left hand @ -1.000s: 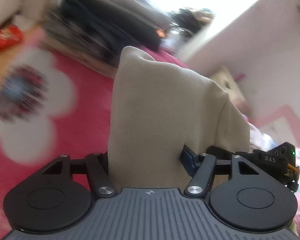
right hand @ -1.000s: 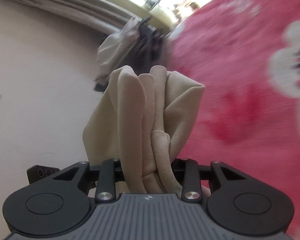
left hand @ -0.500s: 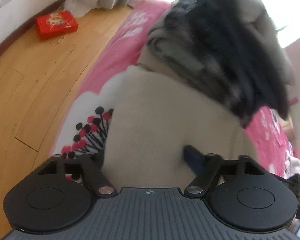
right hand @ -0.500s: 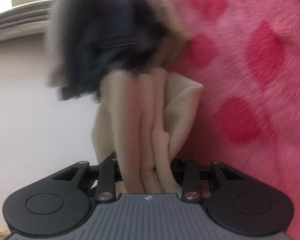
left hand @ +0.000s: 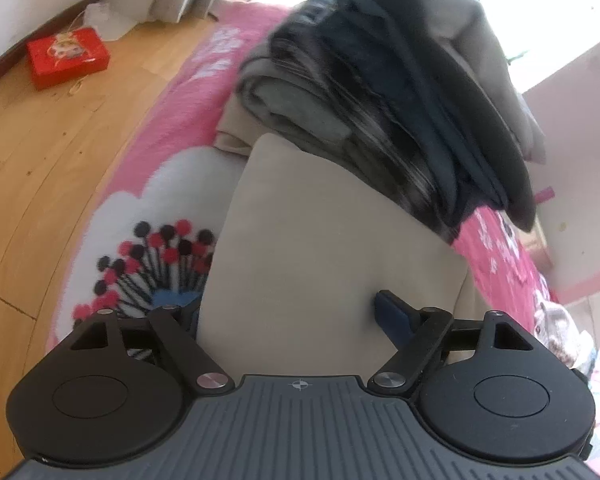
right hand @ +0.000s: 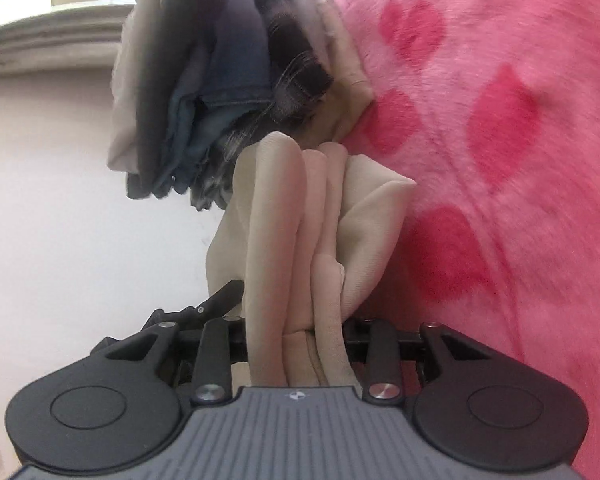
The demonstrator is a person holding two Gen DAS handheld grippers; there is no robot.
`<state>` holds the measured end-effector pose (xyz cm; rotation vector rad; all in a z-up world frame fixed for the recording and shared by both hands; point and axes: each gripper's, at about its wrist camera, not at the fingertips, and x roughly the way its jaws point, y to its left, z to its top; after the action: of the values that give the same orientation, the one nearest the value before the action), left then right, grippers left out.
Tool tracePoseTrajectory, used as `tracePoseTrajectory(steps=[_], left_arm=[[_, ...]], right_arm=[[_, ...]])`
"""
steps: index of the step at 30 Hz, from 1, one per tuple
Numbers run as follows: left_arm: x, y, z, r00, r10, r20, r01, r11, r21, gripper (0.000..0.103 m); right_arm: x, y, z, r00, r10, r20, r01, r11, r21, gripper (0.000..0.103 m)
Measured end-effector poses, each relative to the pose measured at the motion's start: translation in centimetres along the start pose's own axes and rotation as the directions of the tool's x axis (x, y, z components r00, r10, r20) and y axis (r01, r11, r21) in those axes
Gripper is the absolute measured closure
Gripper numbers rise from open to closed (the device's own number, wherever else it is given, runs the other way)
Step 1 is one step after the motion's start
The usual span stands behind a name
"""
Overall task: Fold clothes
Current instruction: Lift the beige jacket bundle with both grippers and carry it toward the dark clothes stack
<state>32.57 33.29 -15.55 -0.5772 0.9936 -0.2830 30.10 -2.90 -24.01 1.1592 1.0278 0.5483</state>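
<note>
Beige garment (left hand: 324, 248), folded, lay on the pink blanket (left hand: 172, 120) near its floor-side edge, its far end against the clothes stack (left hand: 400, 92); judged as being set down beside the finished pile. Left gripper (left hand: 296, 312): fingers spread wide, having just opened, cloth between them, one blue pad (left hand: 392, 316) visible at the fabric, so release looked under way. Right gripper (right hand: 296, 344): fingers pinched the bunched folds (right hand: 300, 240), probably to keep the layers together until placed. Red box (left hand: 66, 56) on the wood floor (left hand: 40, 184); its print unreadable. No other writing legible.
</note>
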Motion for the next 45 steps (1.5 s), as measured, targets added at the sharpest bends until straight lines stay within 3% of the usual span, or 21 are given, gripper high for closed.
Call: tracePoseTrajectory(steps=[4, 7, 11, 15, 22, 27, 29, 30, 34, 35, 38, 40, 42, 44, 45], left_arm=[[0.9, -0.2, -0.6, 0.998, 0.066, -0.024, -0.065, 0.998, 0.018, 0.021], [0.9, 0.5, -0.4, 0.998, 0.047, -0.036, -0.048, 0.998, -0.030, 0.023], [-1.2, 1.5, -0.2, 0.995, -0.036, -0.096, 0.022, 0.989, -0.149, 0.031], [-2.4, 1.4, -1.1, 0.995, -0.038, -0.095, 0.026, 0.992, -0.120, 0.032], [-2.3, 0.8, -2.0, 0.990, -0.039, -0.132, 0.024, 0.993, -0.114, 0.033], [-1.3, 0.1, -2.0, 0.998, 0.044, -0.040, -0.045, 0.999, -0.020, 0.029], [-1.1, 0.7, -2.0, 0.998, 0.050, -0.024, -0.051, 0.997, -0.053, 0.024], [-1.2, 1.1, -2.0, 0.999, 0.045, -0.018, -0.047, 0.996, -0.082, 0.023], [-4.5, 2.2, -1.3, 0.995, 0.010, 0.095, 0.005, 0.988, -0.156, 0.019], [-5.6, 2.4, -1.1, 0.991, 0.000, 0.135, 0.022, 0.986, -0.163, 0.019], [-8.9, 1.5, -1.1, 0.978, 0.003, 0.207, 0.017, 0.995, -0.094, 0.020], [-10.6, -0.6, -2.0, 0.978, 0.007, 0.209, -0.017, 0.999, 0.043, 0.020], [-11.1, -3.4, -4.0, 0.983, 0.039, 0.182, -0.080, 0.971, 0.224, 0.021], [-10.8, -5.0, -7.0, 0.988, 0.058, 0.145, -0.108, 0.924, 0.368, 0.022], [-10.6, -5.7, -8.5, 0.989, 0.070, 0.128, -0.120, 0.892, 0.436, 0.022]], right_arm=[[0.1, -1.6, 0.5, 1.000, 0.008, -0.013, -0.007, 0.998, 0.070, 0.069], [1.2, -2.3, 0.9, 0.999, 0.017, -0.049, -0.009, 0.990, 0.144, 0.070], [0.8, -1.4, 0.7, 0.994, 0.028, -0.101, -0.011, 0.987, 0.162, 0.071], [0.2, -0.5, 0.2, 0.992, 0.035, -0.122, -0.021, 0.994, 0.111, 0.071], [-1.2, -1.1, -1.4, 0.992, 0.052, -0.119, -0.031, 0.985, 0.171, 0.071], [0.1, 0.7, -0.6, 0.997, 0.000, -0.080, 0.001, 1.000, 0.016, 0.071], [0.9, 2.3, -0.2, 0.996, -0.071, -0.055, 0.061, 0.985, -0.164, 0.070], [1.2, 2.3, 0.0, 0.994, -0.089, -0.059, 0.076, 0.977, -0.198, 0.066], [-0.1, 1.7, 1.3, 0.993, -0.101, -0.063, 0.088, 0.980, -0.177, 0.044], [-1.2, 1.3, 1.7, 0.995, -0.087, -0.046, 0.078, 0.984, -0.162, 0.043], [-4.6, 0.7, 2.1, 0.997, -0.064, 0.039, 0.069, 0.988, -0.139, 0.043], [-6.2, 2.6, 1.3, 0.990, -0.071, 0.123, 0.101, 0.962, -0.253, 0.047], [-6.7, 5.6, -0.2, 0.981, -0.083, 0.177, 0.151, 0.898, -0.414, 0.060], [-6.1, 8.4, -2.3, 0.972, -0.088, 0.220, 0.204, 0.784, -0.587, 0.063], [-5.2, 8.8, -2.7, 0.968, -0.132, 0.214, 0.240, 0.739, -0.630, 0.067]])
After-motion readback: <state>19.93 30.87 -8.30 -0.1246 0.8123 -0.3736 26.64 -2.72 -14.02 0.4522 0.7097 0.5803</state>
